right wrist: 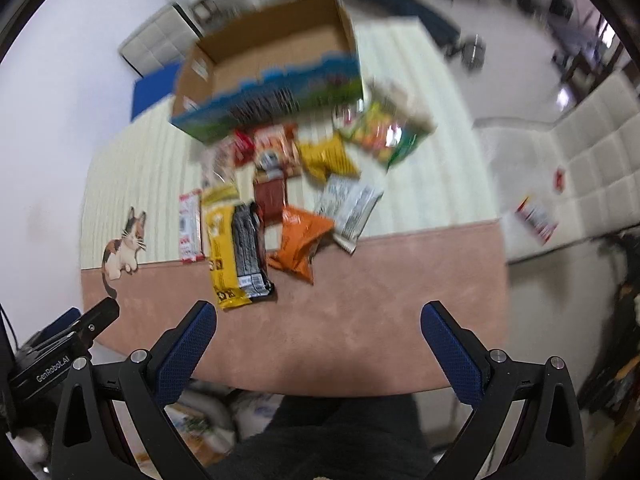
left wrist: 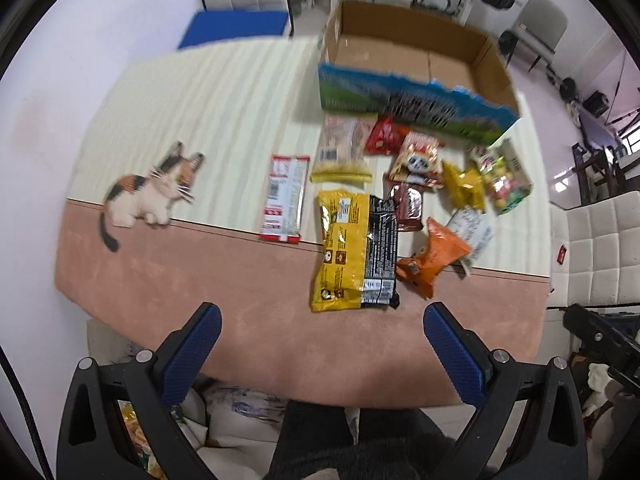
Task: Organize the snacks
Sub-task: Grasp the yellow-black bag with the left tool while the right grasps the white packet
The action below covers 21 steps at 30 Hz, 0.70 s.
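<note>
Several snack packs lie on the table in front of an open cardboard box, which is empty inside and also shows in the right wrist view. Nearest me is a yellow-and-black pack, with an orange bag to its right and a red-and-white pack to its left. My left gripper is open and empty above the table's near edge. My right gripper is open and empty, also at the near edge. The right view is blurred.
The table has a pink and cream striped cloth with a cat picture. A white sofa stands at the right, with a snack pack lying on it. Bags lie on the floor below the near edge.
</note>
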### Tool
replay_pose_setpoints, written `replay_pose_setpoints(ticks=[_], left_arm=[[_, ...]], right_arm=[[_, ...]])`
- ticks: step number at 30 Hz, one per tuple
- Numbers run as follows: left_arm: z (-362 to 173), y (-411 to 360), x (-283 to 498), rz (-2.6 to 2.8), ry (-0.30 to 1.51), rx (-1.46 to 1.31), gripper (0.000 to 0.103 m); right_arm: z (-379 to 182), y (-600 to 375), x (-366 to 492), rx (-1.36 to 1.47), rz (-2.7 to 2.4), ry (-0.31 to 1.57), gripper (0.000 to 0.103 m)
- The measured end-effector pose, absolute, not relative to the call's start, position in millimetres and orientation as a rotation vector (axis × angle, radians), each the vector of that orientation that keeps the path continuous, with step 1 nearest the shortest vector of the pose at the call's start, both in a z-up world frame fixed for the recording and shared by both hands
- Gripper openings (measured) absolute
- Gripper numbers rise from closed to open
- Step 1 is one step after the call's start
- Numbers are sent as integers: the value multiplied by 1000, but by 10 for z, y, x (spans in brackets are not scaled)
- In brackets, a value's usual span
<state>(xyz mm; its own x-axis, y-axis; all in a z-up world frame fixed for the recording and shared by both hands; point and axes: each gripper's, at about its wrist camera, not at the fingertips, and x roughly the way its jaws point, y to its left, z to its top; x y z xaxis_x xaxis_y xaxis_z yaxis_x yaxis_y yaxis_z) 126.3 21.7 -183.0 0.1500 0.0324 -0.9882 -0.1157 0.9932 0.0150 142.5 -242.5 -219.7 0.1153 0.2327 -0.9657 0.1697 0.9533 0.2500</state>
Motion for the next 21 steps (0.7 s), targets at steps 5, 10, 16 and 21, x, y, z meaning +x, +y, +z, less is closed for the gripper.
replay_pose_setpoints(ticks=[5,10,16,21], left_arm=[[-2628,146,1594,71,1555,-102,103],[-3210,67,1815,52,1652,-109,103],[-3637,45,1955,61,1717,-121,103],[-3781,48,1948,63,1746,-155,103]], right_arm=[[-2993,-2498,1776,359,-8,1574,103],[-3517,-2561,2188,448,-51,1625,103],[-4058,-2499,2597,535,-128,1716,102],[-4382,-2377,2757,565,-173,1780,96]])
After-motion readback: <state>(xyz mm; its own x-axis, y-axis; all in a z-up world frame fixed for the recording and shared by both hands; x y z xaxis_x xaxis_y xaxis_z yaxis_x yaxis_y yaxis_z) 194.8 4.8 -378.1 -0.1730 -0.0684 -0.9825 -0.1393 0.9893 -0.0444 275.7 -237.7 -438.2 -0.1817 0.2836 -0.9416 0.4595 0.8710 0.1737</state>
